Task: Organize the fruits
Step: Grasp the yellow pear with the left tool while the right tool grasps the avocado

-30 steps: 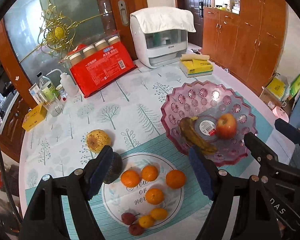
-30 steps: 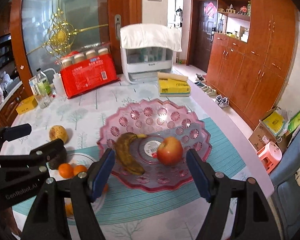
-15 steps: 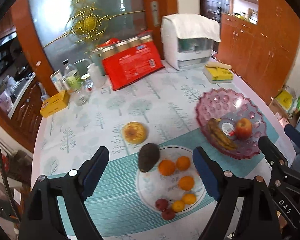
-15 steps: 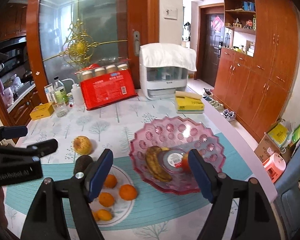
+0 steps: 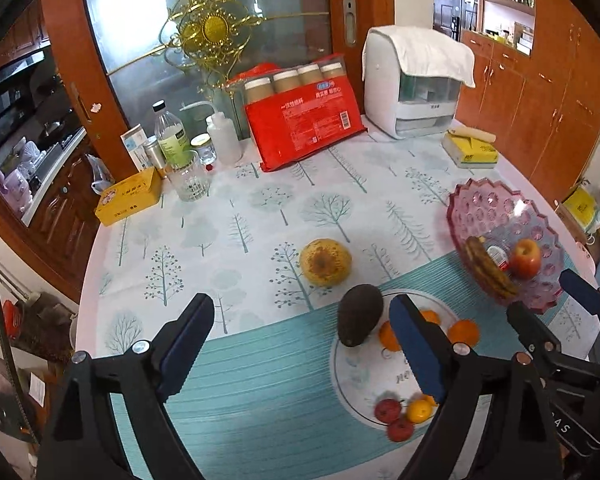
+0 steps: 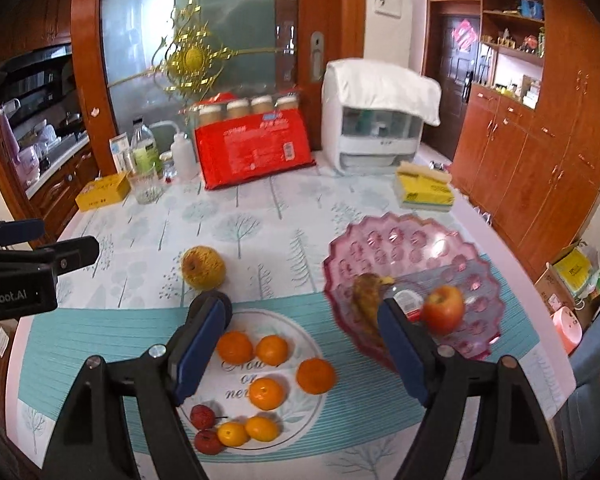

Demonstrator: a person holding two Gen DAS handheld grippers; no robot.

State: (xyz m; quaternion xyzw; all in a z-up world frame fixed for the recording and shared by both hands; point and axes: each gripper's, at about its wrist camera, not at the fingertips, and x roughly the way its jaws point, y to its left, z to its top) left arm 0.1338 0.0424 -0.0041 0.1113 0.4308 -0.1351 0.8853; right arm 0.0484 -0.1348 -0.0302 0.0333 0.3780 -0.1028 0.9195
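A white plate (image 6: 296,408) holds several oranges (image 6: 266,392) and small red fruits (image 6: 202,416). A dark avocado (image 5: 358,320) leans on its left rim, with a spotted yellow fruit (image 5: 325,262) just beyond. The pink glass bowl (image 6: 404,236) at the right holds a banana (image 5: 488,268) and a red apple (image 6: 442,308). My left gripper (image 5: 300,320) hovers over the teal mat left of the plate, its jaws opening with nothing between them. My right gripper (image 6: 302,312) hangs open above the plate, empty; one finger hides most of the avocado.
A red packet of cups (image 5: 304,128), a white appliance (image 5: 412,88), bottles and a glass (image 5: 190,180), a yellow box (image 5: 128,196) and a yellow tissue pack (image 5: 470,148) line the far side. The round table's edge (image 5: 86,280) curves at the left.
Both grippers have drawn back and to the left, so more of the table shows. The right view has shifted from the pink bowl to the plate. The left jaws have spread wider.
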